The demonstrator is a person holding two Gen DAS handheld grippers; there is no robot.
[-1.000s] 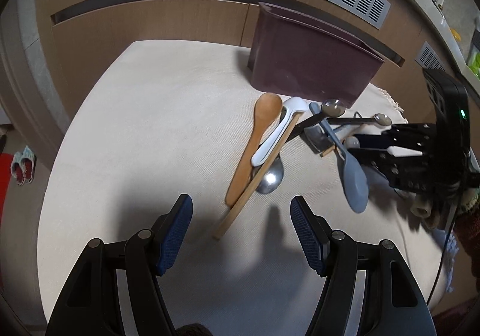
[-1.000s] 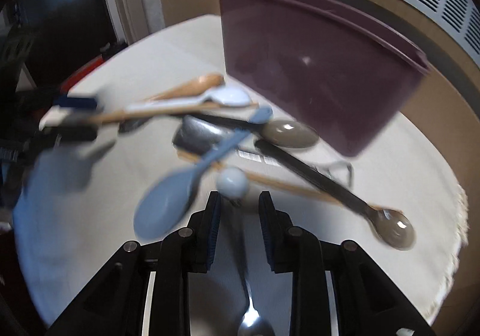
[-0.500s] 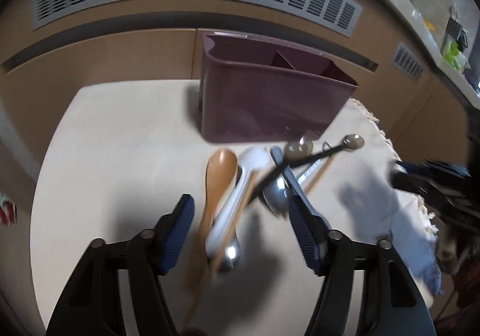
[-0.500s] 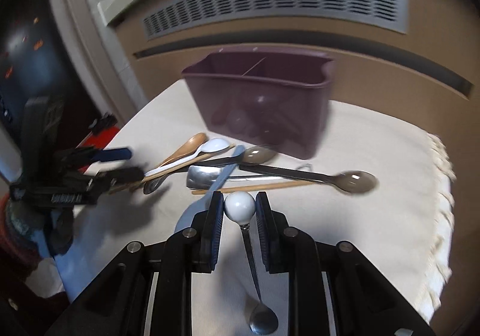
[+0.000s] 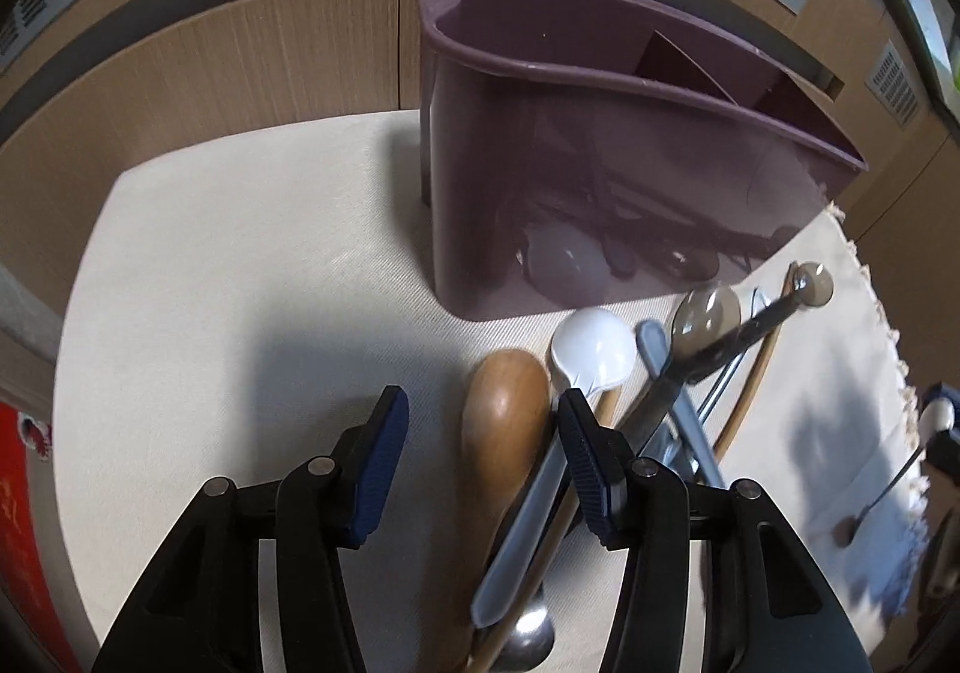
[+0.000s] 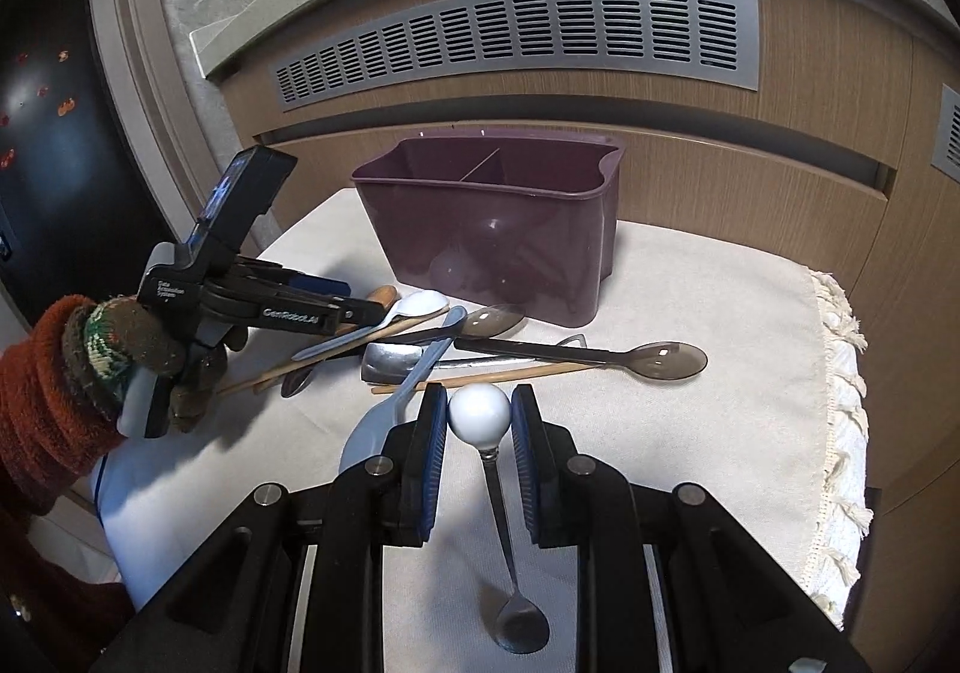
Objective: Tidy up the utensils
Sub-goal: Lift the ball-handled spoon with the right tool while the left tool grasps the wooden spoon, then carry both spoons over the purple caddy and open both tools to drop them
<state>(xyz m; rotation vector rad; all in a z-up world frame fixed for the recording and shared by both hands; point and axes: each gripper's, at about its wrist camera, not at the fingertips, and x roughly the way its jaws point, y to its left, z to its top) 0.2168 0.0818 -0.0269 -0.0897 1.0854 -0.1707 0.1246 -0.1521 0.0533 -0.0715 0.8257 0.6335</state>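
A purple divided utensil caddy (image 5: 600, 156) (image 6: 498, 241) stands at the back of the cloth-covered table. In front of it lies a pile: a wooden spoon (image 5: 501, 433), a white spoon (image 5: 591, 355), smoky plastic spoons (image 6: 660, 358), chopsticks and a pale blue spoon (image 6: 414, 379). My left gripper (image 5: 480, 433) is open, low over the wooden spoon. My right gripper (image 6: 479, 418) is shut on a small metal spoon with a white ball end (image 6: 480, 412), held above the table with its bowl hanging down.
Wooden cabinet fronts with grey vents (image 6: 516, 42) rise behind the table. The cloth's fringed edge (image 6: 840, 325) runs along the right side. Bare cloth (image 5: 240, 265) lies left of the caddy.
My left gripper has moved forward and down onto the pile by the wooden spoon. My right gripper has lifted and drawn back with the ball-end spoon.
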